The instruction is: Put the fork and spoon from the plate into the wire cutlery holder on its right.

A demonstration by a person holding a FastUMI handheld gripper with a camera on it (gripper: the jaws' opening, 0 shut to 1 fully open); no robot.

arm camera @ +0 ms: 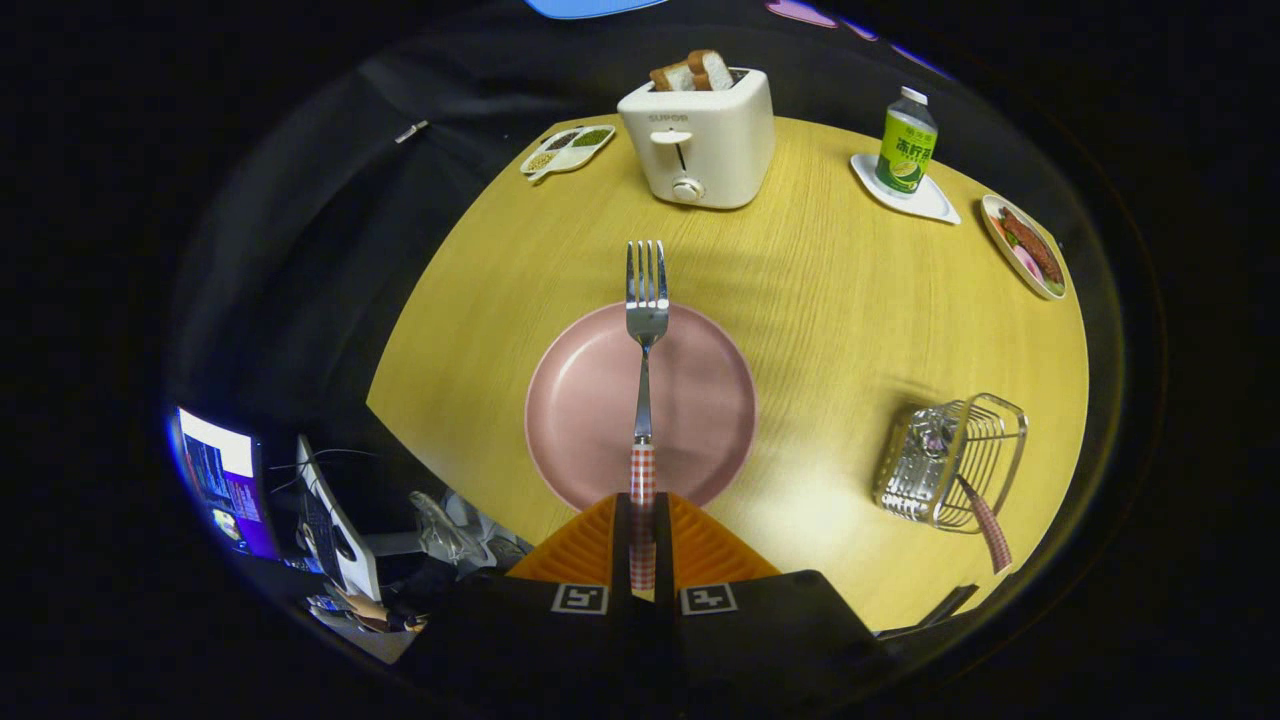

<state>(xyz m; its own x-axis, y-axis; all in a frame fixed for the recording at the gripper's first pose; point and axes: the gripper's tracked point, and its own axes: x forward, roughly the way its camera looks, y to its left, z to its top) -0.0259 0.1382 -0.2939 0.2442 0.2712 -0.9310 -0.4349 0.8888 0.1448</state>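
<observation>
— Between my fingers sat the fork (pixel 646 330), right? Talk me through it.

— Yes. My gripper (pixel 642 540) was clenched on the checked handle, both fingers pressing it from either side, and the fork ran straight ahead of them, tines pointing away toward the toaster (pixel 700 140).

— And the plate?

— The pink plate (pixel 600 420) lay just beyond my fingertips, under the fork, and I saw no other cutlery on it. From the look of it the fork was lifted off the plate, though how high I couldn't judge.

— So where was the spoon?

— Off to the right of my fingers stood the wire cutlery holder (pixel 950 462) on the yellow table (pixel 830 300), and a checked handle (pixel 988 530) leaned out over its near rim. I took that to be the spoon, already dropped in; its bowl was lost among the wires, so that was a judgement.

— Halfway, then?

— About that. Spoon apparently done, fork gripped but not yet delivered. What remained was swinging right, well clear of the plate, and lowering the fork into the holder beside that other handle.
</observation>
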